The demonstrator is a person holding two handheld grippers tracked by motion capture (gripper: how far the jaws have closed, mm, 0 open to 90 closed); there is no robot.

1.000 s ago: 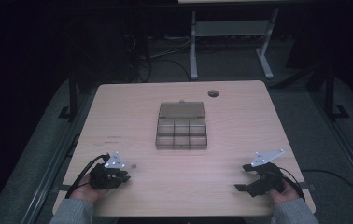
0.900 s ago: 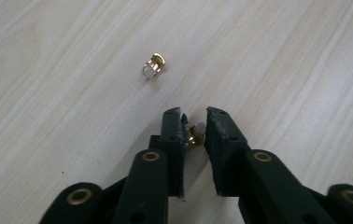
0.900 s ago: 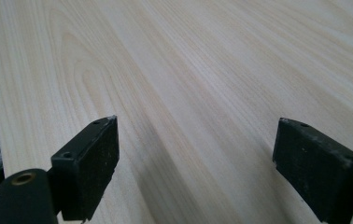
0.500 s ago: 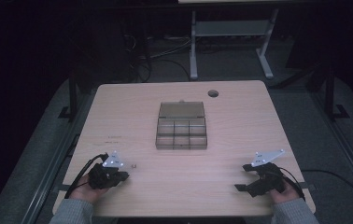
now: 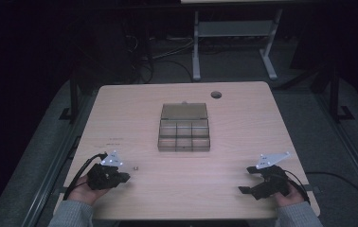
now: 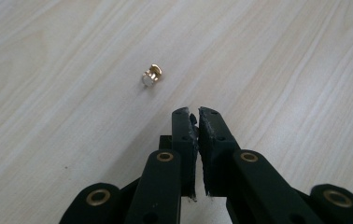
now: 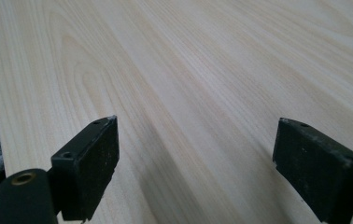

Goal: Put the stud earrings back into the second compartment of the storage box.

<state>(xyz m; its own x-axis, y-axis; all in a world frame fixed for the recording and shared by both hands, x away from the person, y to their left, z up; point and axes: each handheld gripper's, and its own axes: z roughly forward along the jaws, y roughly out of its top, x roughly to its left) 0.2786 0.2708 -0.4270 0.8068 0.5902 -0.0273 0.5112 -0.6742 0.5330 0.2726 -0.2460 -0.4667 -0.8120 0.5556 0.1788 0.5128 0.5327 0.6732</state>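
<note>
1. While the left tongs (image 6: 197, 112) sit nearly closed and empty, the small brass fitting (image 6: 151, 74) lies at eleven o'clock on the bench (image 6: 282, 56).
2. Best widen them before approaching.
3. Right tongs (image 7: 195, 140) gape wide, empty.

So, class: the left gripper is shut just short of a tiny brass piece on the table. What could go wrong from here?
1. The brass fitting is small and rounded; closing fingers could flick it away or let it roll.
2. The left gripper is shut, so it must open first; opening this close might knock the fitting.
3. The compartment box sits far off with its lid up, so the fitting could slip out in transit.
</note>
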